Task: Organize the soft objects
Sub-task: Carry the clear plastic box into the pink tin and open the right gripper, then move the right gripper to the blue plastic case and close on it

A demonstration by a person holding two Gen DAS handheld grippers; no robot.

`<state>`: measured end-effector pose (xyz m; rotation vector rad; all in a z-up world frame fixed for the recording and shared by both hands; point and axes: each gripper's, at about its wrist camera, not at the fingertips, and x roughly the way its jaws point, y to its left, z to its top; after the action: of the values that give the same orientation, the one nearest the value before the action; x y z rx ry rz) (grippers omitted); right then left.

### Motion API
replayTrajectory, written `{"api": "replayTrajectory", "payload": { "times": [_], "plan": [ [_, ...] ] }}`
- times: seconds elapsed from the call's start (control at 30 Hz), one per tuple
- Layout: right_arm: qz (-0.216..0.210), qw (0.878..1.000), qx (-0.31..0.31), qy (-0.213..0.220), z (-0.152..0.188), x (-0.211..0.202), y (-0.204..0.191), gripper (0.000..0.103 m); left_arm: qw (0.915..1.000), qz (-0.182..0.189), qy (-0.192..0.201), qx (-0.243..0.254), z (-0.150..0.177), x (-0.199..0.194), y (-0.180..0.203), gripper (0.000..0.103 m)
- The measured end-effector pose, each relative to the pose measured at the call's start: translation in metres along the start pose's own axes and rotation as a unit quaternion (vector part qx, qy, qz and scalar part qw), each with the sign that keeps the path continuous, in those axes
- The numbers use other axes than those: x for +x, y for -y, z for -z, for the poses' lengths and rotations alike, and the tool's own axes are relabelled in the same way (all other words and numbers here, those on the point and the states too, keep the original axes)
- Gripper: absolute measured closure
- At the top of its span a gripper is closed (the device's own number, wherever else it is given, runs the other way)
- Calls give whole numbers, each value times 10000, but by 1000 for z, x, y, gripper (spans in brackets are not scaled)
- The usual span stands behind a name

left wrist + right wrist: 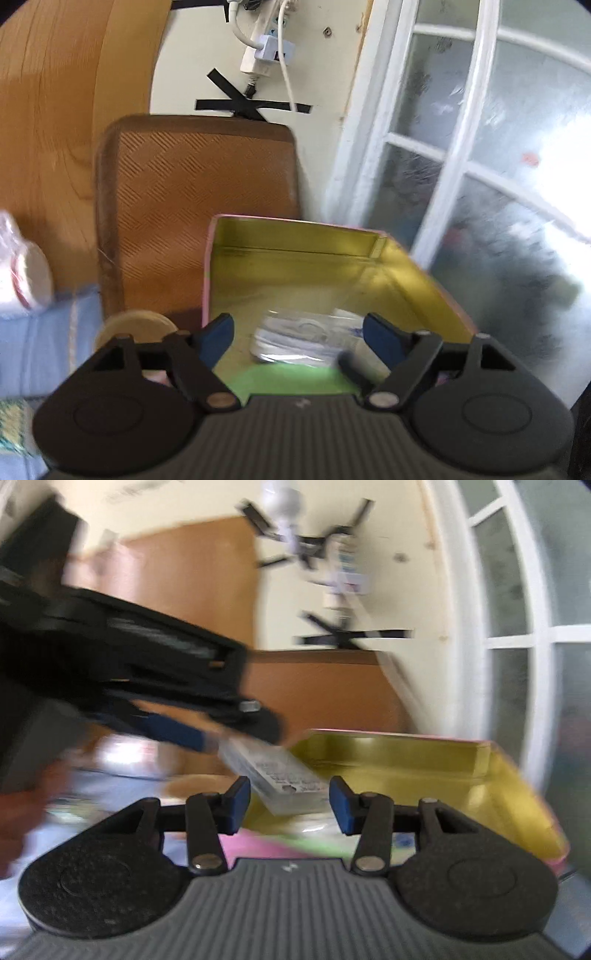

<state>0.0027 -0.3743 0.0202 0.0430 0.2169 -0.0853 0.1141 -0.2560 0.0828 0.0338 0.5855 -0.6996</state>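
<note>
I'm hovering my left claw (pixel 298 332), jaws wide w/ nothing in them, over the clear plastic-wrapped soft packet (pixel 306 339) lying at 12 o'clock, long axis crosswise, inside the gold-lined pink-rimmed tin box (pixel 295 266), right claw (pixel 289 803) also wide, empty.

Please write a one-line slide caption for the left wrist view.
Open left gripper hovers above a plastic-wrapped packet inside the gold tin box.

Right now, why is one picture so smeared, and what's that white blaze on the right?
Right wrist view: motion blur smears the left gripper, the clear packet and the black tape cross. Left wrist view: sharper, but daylight blows the window out to white glare, and the fisheye lens bows its frame.
</note>
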Motion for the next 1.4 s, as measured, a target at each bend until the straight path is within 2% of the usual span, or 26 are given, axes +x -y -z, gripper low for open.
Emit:
{"api": "replayTrajectory", "payload": {
  "times": [0.07,0.17,0.27,0.43,0.57,0.63,0.7,0.73,0.8,0.87,0.97,1.0,1.07,1.17,1.3,1.33,1.4],
  "plan": [
    [573,9983,-68,-118,4,21,10,53,9999,-89,-40,-27,5,0,-2,23],
    [474,9975,486,-186,9,22,30,53,9999,-148,21,19,20,-19,-14,23],
    [452,9976,504,-132,13,17,26,53,9994,-330,90,65,39,-43,-29,20],
    [48,9984,556,41,6,3,4,52,9976,-672,72,-173,82,-87,-69,20],
    [-588,9976,374,38,-2,-6,-34,52,9901,-1279,139,-553,122,-135,-115,20],
    [-1039,9941,292,-113,-4,-4,-58,52,9833,-1579,206,-880,139,-158,-141,20],
    [-1536,9871,245,-376,-4,2,-86,50,9724,-1973,296,-1212,155,-182,-169,20],
    [-1769,9824,239,-551,-4,7,-101,49,9637,-2224,329,-1442,164,-193,-186,19],
    [-2179,9715,221,-906,-2,17,-133,45,9503,-2455,401,-1872,175,-208,-212,19],
    [-2590,9583,181,-1196,-1,27,-170,40,9309,-2757,513,-2341,188,-220,-239,19],
    [-2955,9435,72,-1496,-1,40,-222,35,9099,-3058,637,-2730,203,-226,-263,20],
    [-3029,9398,60,-1579,-2,45,-237,33,9048,-2960,648,-2992,207,-229,-271,21],
    [-3143,9336,56,-1720,-5,54,-263,26,9021,-2825,926,-3127,212,-240,-274,17],
    [-3145,9298,100,-1909,-8,69,-295,24,9032,-2679,1005,-3198,214,-243,-276,17],
    [-2915,9262,431,-2353,-6,97,-317,24,9015,-2572,1111,-3300,217,-245,-276,17],
    [-2854,9253,457,-2454,-2,99,-319,25,9019,-2541,1109,-3311,218,-245,-277,17],
    [-2792,9197,472,-2719,4,113,-326,37,9034,-2500,1093,-3308,219,-243,-278,17]
  ]
}}
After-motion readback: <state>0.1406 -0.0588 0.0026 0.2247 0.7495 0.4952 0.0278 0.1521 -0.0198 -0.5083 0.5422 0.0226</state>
